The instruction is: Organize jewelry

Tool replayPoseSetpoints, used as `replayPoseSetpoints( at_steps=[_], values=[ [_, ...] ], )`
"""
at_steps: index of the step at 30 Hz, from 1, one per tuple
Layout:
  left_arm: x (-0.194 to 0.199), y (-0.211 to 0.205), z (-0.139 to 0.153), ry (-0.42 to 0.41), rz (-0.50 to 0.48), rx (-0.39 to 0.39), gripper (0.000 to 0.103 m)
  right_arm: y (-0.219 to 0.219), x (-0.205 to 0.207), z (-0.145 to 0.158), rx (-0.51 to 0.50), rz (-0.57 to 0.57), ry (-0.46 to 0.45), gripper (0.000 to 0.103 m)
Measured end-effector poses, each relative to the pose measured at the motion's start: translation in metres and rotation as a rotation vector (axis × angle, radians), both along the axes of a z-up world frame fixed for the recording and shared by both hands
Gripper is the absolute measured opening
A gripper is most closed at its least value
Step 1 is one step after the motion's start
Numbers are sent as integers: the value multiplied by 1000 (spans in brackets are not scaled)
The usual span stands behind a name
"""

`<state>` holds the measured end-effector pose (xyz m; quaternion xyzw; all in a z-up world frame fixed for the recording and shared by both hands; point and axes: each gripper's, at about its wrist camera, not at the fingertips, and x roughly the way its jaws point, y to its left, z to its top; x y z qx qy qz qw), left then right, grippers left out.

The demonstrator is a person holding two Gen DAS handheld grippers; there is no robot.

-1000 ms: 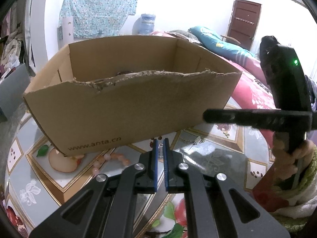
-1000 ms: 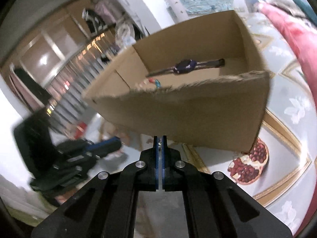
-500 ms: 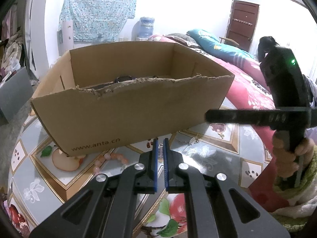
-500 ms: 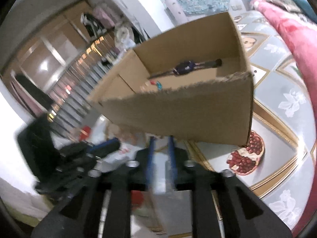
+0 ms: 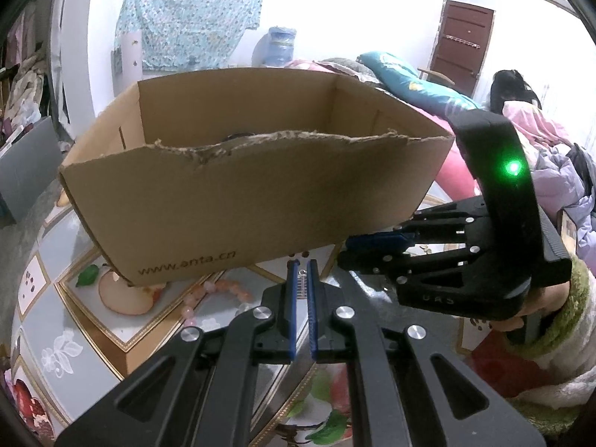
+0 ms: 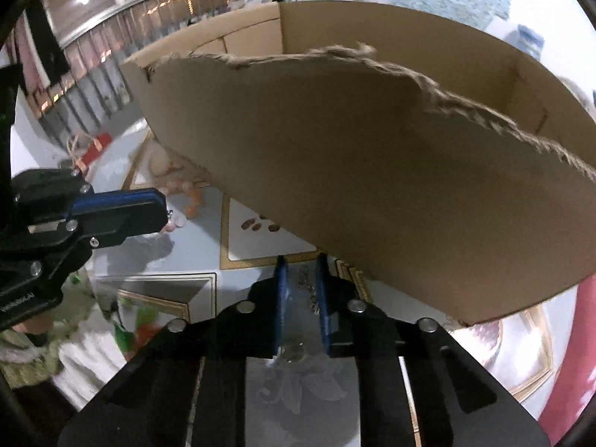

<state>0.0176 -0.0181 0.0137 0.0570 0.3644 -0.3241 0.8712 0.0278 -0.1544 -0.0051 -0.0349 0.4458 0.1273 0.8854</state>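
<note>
A: Blue pads on my left gripper (image 5: 302,266) are sitting nearly together, pinching a small silver spring-like piece (image 5: 302,284) of jewelry between them. It's hanging above the patterned tablecloth (image 5: 70,320), just in front of the cardboard box (image 5: 257,193).

B: And the right one?

A: My right gripper (image 6: 301,266) is pointing down at the table beside the box's near wall, jaws closing with a narrow gap between them. A thin metal chain (image 6: 310,290) is lying on the cloth in that gap; whether the pads are pressing it yet, I can't tell. In the left wrist view that gripper is coming in from the right, a green light glowing on its body, a hand in a green knitted cuff (image 5: 570,320) holding it.

B: Other jewelry?

A: A pink bead bracelet (image 5: 223,290) is lying on the cloth by the box's front left corner, near a printed apple slice. Something dark is showing just over the torn front edge inside the box, too hidden to name.

B: Box itself?

A: It's standing open-topped on the table, front rim ragged, web address printed low on the front. Behind it, a bed with red and teal bedding is showing.
</note>
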Motion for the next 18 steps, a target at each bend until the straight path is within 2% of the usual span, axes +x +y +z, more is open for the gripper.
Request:
replayPoseSetpoints(
  at_steps=[1,5,13,18],
  values=[
    [1,0,0,1,1,0,4,1,-1,1,-10,1,4,3],
    [3,2,-2,3,5,-7,4,-1,-1,3,-7,1,24,0],
    [1,5,0,-4,9,-16,4,-42,-7,14,298,-81,38,0],
    [-3,8,3,-15,9,-19,4,-57,-17,29,439,-100,12,0]
  ],
)
